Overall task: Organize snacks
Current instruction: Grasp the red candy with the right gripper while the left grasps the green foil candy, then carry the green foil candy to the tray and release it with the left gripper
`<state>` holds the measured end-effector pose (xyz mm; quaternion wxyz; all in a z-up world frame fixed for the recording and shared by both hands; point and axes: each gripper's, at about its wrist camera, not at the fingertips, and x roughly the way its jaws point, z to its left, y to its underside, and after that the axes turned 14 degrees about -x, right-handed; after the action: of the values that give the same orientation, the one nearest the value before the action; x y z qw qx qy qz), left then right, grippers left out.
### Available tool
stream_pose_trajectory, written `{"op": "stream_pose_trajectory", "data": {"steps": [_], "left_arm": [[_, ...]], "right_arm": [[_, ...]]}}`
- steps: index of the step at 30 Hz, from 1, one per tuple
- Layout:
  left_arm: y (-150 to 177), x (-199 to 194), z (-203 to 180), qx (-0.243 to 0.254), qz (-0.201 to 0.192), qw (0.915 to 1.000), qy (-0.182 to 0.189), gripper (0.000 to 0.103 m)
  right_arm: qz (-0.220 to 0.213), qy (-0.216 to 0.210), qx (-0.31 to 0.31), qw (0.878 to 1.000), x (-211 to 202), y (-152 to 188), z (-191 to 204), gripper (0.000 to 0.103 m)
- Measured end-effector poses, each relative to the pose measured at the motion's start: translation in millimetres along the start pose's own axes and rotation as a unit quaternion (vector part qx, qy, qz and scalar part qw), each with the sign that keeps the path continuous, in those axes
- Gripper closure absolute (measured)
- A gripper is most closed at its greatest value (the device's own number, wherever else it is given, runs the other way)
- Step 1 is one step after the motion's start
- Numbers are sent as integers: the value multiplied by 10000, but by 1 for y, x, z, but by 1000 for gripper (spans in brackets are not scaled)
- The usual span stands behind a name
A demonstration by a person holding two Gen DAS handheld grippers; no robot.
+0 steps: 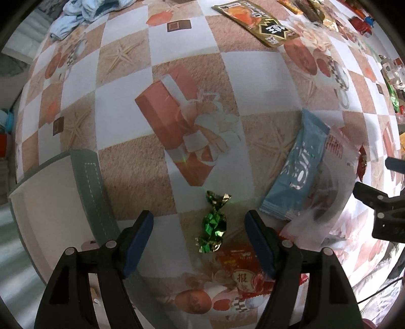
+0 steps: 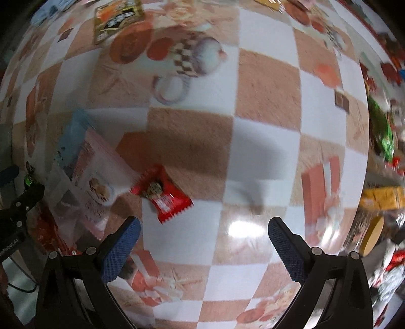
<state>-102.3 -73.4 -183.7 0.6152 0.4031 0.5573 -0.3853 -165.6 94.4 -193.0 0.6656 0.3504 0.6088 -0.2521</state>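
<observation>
My left gripper is open, its blue-padded fingers either side of a green foil-wrapped candy lying on the patterned tablecloth. A light blue snack packet lies to the right, partly on a clear pink-printed packet. A red packet lies under the right finger. My right gripper is open and empty above the cloth; a small red snack packet lies just ahead and to its left, beside the pink-printed packet and blue packet.
A grey-green box or bin stands at the left. A gold snack bag and more snacks lie at the far edge. A blue cloth lies far left. A yellow box and mixed snacks crowd the right edge.
</observation>
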Motion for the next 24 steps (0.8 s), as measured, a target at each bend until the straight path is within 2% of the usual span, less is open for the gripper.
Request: {"op": "stream_pose_trajectory", "data": {"steps": [4,6,8,10,12,13,14,15,17,23,24], "left_arm": [[-1,6,-2,-4,45,10000,36,24],[-10,7,-5,16,57,10000,31,24],[-14,6,-8,15,70,10000,26,24],[-14,5,-8,13,67,10000,6,25],[-12,1,-11,18,14,10000,15,30],[-9,-1,-13,33,-19,10000,25,37],[-9,-3,-15,54,-56,10000,46,49],[-10,-5,-18,97,-90,9999,70,57],[-12,-6,-23,187,-82,9997,111,86],[-15,-10,-19,36,-115,9998,180,86],[-14,-14,-17,12,-131,9997,211,86]], "right_arm": [[-172,9,-254,9995,-10,-18,18,5],[-180,-58,-276,9994,-10,-22,28,25],[-176,-242,-222,9993,-11,-26,29,30],[-279,-204,-258,9991,-16,-28,31,44],[-326,-197,-267,9989,-19,-21,34,65],[-344,-205,-250,9989,-21,-22,33,70],[-354,-224,-205,9989,-22,-22,34,77],[-361,-256,-148,9989,-23,-22,33,77],[-369,-367,-14,9986,-24,-21,28,77],[-440,-704,372,9959,-30,10,0,78],[-456,-761,429,9951,-30,15,-4,81]]}}
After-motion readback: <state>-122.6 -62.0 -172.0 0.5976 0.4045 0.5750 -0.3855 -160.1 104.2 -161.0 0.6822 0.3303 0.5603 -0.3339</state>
